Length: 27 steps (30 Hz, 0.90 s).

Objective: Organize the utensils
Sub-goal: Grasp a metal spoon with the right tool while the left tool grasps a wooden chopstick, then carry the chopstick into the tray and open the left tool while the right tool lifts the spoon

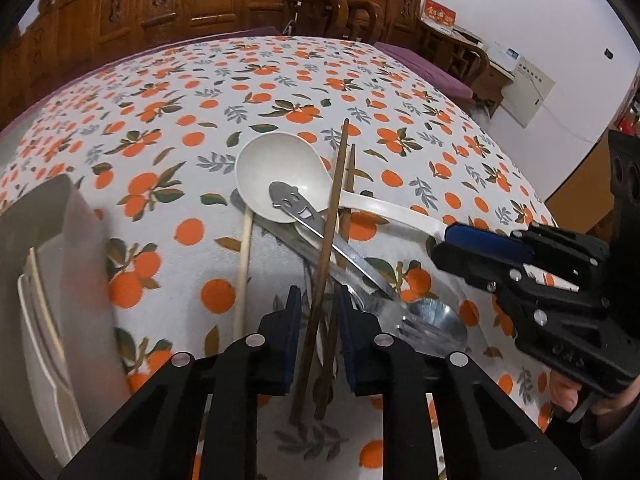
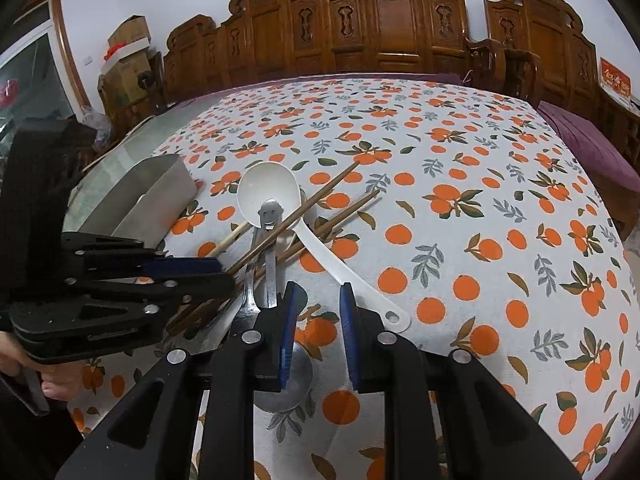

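The worktop still carries most utensils in one crossed pile at frame centre. The metal bin, upper left, apparently holds a few pale pieces. White ladle lies under the dark chopsticks. Left hand-held gripper straddles those chopsticks, jaws narrowed; contact unclear. Right hand-held gripper is slightly parted, empty.

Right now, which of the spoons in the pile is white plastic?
The big ladle-shaped white plastic spoon, its long handle reaching toward the right gripper. The other spoons, like the smiley-handled spoon, are shiny metal.
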Available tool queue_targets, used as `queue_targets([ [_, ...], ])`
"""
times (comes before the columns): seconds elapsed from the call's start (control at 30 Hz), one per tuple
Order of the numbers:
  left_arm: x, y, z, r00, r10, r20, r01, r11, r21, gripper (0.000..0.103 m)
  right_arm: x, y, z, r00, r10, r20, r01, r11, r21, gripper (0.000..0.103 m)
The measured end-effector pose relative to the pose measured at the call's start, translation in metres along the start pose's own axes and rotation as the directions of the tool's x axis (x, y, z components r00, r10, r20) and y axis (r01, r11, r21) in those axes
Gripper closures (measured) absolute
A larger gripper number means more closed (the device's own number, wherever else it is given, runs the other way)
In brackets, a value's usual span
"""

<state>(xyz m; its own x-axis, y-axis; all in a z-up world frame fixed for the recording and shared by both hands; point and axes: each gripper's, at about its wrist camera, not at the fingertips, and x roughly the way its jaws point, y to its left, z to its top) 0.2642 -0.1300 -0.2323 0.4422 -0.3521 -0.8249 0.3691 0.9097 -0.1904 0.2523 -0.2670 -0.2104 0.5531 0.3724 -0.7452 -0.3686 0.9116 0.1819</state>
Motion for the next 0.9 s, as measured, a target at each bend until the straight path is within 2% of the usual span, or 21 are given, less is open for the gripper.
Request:
queue_targets([
  [0.07,0.002,0.001,0.002,1.0,-0.008,0.005,0.008,1.0,-0.004,0.097,0.002,0.0,0.0,1.0,0.004,-0.004,-0.004,1.0,0.0,0.08],
  [0.17,-0.003,0.004,0.003,1.0,-0.019,0.024,0.02,1.0,-0.016,0.098,0.004,0.002,0.0,1.0,0.015,-0.01,-0.015,1.0,-0.002,0.08],
  [0.5,-0.054,0.007,-0.016,0.995,-0.04,0.088,0.039,0.999,0.007,0.098,0.02,0.021,0.002,0.998,0.043,-0.042,-0.045,0.998,-0.043,0.08],
  [0.73,-0.062,0.015,-0.026,0.992,-0.077,0.102,0.079,0.997,-0.015,0.098,0.032,0.019,0.006,0.998,0.032,-0.059,-0.034,0.999,-0.023,0.08],
  [0.9,-0.073,0.018,-0.027,0.989,-0.089,0.118,0.091,0.996,-0.005,0.098,0.04,0.03,0.01,0.998,0.01,-0.068,-0.014,0.998,-0.066,0.08],
])
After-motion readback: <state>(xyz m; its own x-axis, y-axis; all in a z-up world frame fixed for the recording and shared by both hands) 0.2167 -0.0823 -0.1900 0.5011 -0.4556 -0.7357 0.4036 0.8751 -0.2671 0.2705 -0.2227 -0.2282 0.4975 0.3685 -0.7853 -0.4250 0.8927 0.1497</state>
